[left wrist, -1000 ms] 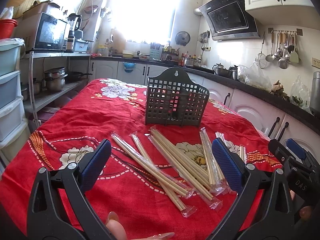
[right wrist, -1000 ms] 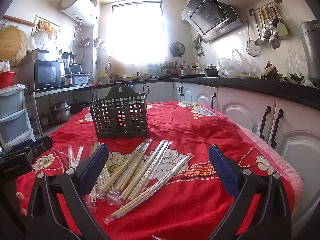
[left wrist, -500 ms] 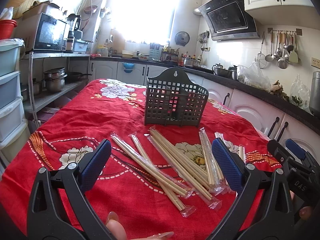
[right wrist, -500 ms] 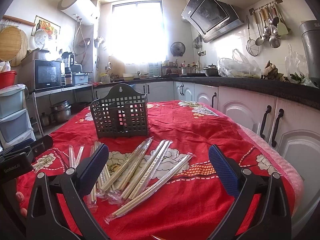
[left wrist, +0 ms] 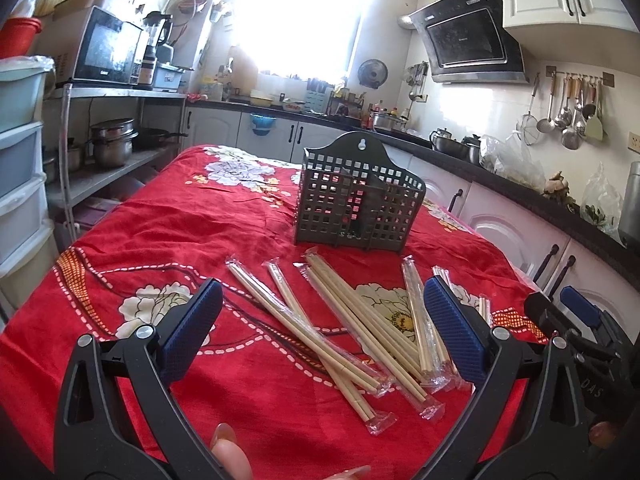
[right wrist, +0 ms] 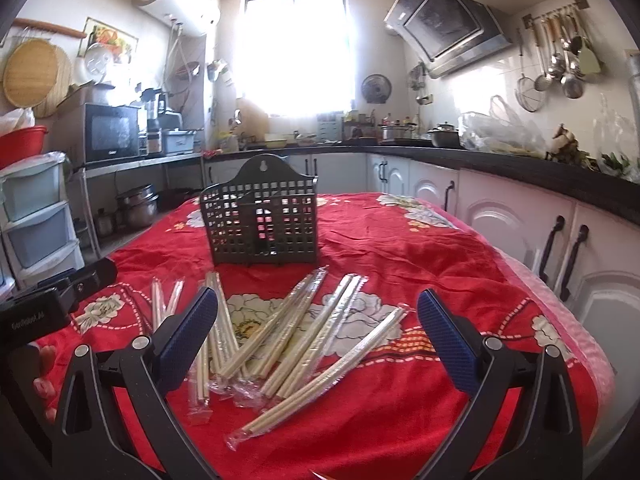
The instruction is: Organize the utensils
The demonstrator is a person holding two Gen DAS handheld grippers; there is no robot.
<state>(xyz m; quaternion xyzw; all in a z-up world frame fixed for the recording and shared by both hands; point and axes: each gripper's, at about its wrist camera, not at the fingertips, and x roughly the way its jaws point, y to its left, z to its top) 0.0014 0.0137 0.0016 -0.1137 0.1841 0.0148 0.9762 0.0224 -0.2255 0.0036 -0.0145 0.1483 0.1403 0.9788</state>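
So there's a scatter of chopsticks lying on the red flowered cloth that covers the surface, all pale wood, each pair sealed in a thin clear plastic sleeve with a crimped end. They're fanned out and overlapping in a loose pile, a couple of pairs off to the side on their own. Just behind them stands the holder, a dark plastic basket with a square grid of holes, an arched back with a hanging hole, and a divider inside; nothing in it as far as I can see.

Left claw hangs above the near end of the pile, blue pads wide apart, gripping nothing. Right claw is the same deal, spread wide over the pile from its side, empty.
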